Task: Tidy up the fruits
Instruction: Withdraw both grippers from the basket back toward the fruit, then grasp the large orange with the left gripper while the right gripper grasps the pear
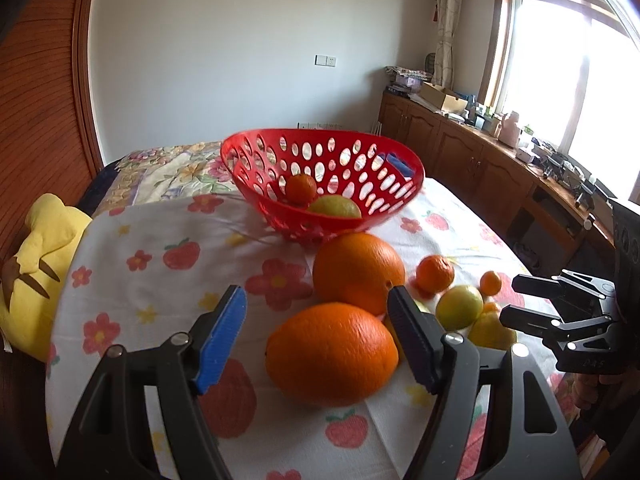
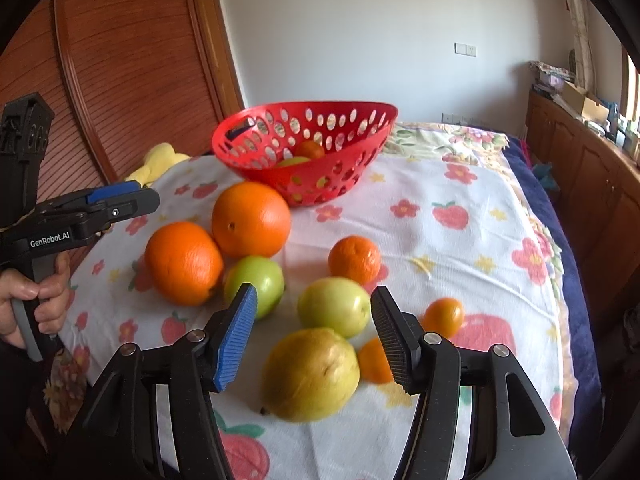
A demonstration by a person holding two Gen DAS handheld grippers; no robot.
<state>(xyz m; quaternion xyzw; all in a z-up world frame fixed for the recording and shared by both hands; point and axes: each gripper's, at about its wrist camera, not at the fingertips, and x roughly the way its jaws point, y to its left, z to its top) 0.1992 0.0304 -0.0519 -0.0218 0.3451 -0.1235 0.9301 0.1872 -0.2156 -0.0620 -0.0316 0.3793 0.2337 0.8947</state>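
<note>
Fruits loose on a flowered cloth (image 2: 440,184) over what looks like a bed; surface beneath not visible.

Left claw (image 1: 318,336): jaws parted, nothing gripped. Large orange (image 1: 332,354) directly ahead between the fingers, no pad contact seen. Second large orange (image 1: 358,266) just beyond the first, touching or nearly so. Red perforated basket (image 1: 400,196) farther ahead, holding a small orange fruit (image 1: 300,189) and a yellow-green fruit (image 1: 335,206).

Right claw (image 2: 314,336): jaws parted, nothing gripped. Yellow pear-like fruit (image 2: 310,374) ahead, low between the fingers, untouched. Green fruit (image 2: 334,306) just beyond it. Second green fruit (image 2: 256,282) behind the blue pad (image 2: 236,340). Mandarin (image 2: 354,260) farther ahead. Small orange fruit (image 2: 444,317) right of the black finger; another (image 2: 374,362) partly hidden behind it.

Person's hand (image 2: 38,300) on the left claw's handle, far left of the right claw.
</note>
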